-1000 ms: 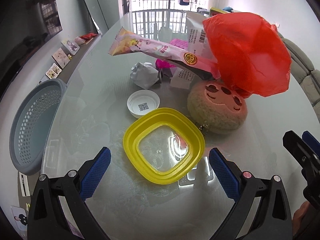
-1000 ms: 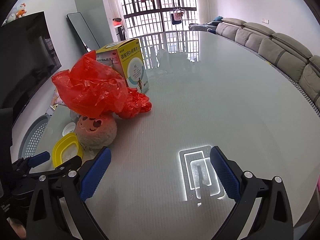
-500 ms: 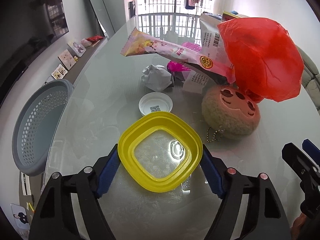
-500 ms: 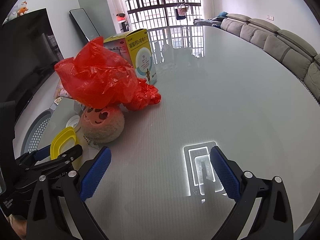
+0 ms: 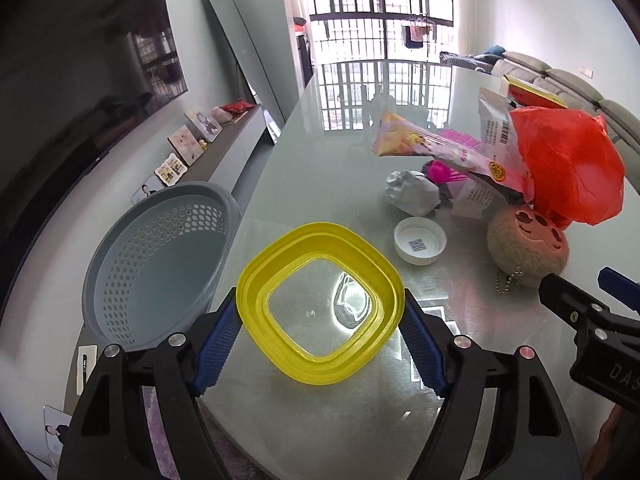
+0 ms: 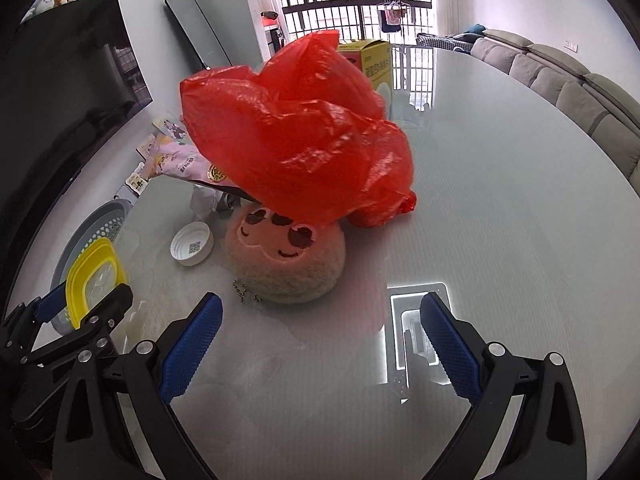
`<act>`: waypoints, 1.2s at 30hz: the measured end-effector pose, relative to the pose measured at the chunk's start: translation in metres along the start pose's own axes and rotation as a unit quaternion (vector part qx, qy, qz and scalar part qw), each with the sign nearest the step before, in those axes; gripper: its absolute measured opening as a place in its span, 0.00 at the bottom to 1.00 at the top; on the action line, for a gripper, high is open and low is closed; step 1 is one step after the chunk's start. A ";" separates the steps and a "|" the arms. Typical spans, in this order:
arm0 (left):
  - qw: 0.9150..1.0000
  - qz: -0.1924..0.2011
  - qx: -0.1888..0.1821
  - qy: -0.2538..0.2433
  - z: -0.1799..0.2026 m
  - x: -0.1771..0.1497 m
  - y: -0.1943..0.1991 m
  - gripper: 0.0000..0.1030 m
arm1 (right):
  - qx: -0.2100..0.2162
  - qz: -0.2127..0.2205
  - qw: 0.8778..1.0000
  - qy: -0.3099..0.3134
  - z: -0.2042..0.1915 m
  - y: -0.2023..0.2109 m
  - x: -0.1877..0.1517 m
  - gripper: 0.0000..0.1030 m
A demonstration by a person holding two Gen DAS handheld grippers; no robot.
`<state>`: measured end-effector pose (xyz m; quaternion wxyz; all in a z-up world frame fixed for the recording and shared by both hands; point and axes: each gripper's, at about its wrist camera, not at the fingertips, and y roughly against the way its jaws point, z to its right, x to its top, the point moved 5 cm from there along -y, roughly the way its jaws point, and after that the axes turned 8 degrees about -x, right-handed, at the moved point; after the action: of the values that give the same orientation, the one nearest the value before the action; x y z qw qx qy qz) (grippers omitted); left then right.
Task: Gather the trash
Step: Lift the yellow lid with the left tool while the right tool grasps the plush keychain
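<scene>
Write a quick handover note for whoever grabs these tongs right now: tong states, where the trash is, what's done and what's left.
Left tongs: shut on the square yellow plastic lid with a clear centre, lifted off the glass table beside the grey perforated basket.
Right tongs: open, empty, facing the round beige plush toy.
On the table: white round cap, crumpled white paper, pink snack wrapper, red plastic bag.
Done: lid picked up. Left: drop it in the basket, then collect the rest.
</scene>
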<state>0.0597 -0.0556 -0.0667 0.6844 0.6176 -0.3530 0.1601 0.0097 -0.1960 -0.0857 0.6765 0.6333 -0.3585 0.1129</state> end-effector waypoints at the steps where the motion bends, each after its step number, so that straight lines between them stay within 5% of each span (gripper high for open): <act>1: 1.000 0.001 0.001 0.003 -0.007 0.000 -0.001 0.72 | 0.001 0.000 1.000 -0.001 -0.001 -0.002 0.003 0.92; 16: 1.000 0.004 -0.003 0.028 -0.033 -0.011 -0.001 0.72 | -0.037 -0.006 0.999 0.007 -0.030 -0.036 0.028 0.89; 17: 1.000 0.003 -0.004 0.028 -0.033 -0.011 -0.001 0.72 | -0.036 -0.002 0.999 0.007 -0.032 -0.034 0.029 0.86; 19: 1.000 0.004 -0.003 0.028 -0.033 -0.011 0.000 0.72 | -0.035 -0.001 0.999 0.010 -0.029 -0.032 0.027 0.62; 36: 1.000 0.029 0.001 0.009 -0.024 -0.009 0.024 0.72 | 0.032 -0.024 0.999 0.007 0.012 0.010 -0.002 0.61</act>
<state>0.0449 -0.0261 -0.0553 0.6821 0.6065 -0.3641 0.1855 -0.0016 -0.2053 -0.0799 0.6609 0.6623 -0.3344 0.1129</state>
